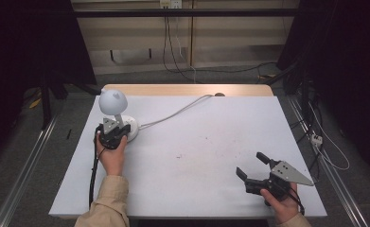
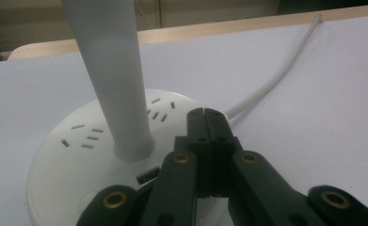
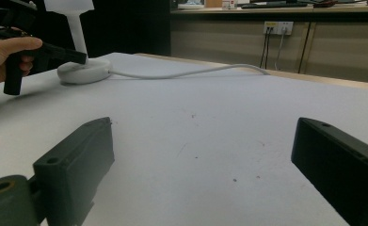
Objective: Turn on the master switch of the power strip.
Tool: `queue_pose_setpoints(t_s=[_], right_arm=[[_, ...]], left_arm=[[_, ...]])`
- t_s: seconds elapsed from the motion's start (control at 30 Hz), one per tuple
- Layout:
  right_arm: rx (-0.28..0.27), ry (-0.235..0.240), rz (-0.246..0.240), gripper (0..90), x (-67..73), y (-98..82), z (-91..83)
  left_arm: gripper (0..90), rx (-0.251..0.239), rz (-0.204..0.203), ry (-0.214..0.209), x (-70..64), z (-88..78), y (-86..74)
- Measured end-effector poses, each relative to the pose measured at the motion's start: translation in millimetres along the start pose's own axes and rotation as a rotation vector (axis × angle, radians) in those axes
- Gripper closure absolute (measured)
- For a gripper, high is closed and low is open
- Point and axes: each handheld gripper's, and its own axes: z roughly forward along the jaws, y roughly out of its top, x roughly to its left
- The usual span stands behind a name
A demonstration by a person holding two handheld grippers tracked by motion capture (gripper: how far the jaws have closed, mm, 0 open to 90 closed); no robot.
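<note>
Pressing down on the lamp looks like the step in hand. The lamp is white, with a round head, a straight pole and a flat round base. It stands near the far left corner of the desk. In the left gripper view the base has little slots on top and a small dark button or port at its near edge.

The left gripper is right at that base. Its fingers are pushed tight together with nothing between them, and their tips sit over the top of the base, just beside the pole. It seems to be using the closed tips like one poking stick, maybe to work a switch. Whether the tips really touch the base is hard to tell.

A white cord runs from the base across the desk to the far edge.

The right gripper is well apart, near the front right corner. Its fingers are spread wide and hold nothing.

Next, the left gripper likely needs a small, gentle push straight down on the right spot. Too much push to one side could slide or tip the lamp.
</note>
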Motion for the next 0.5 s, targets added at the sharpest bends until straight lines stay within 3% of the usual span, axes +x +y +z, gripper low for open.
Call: queue_pose_setpoints(t_s=[0.5], right_arm=[[-0.005,-0.004,0.005,5.9,0.3,0.8,-0.7]], left_arm=[[90.0,0.002,-0.004,0.015,-0.9,4.1,-1.9]])
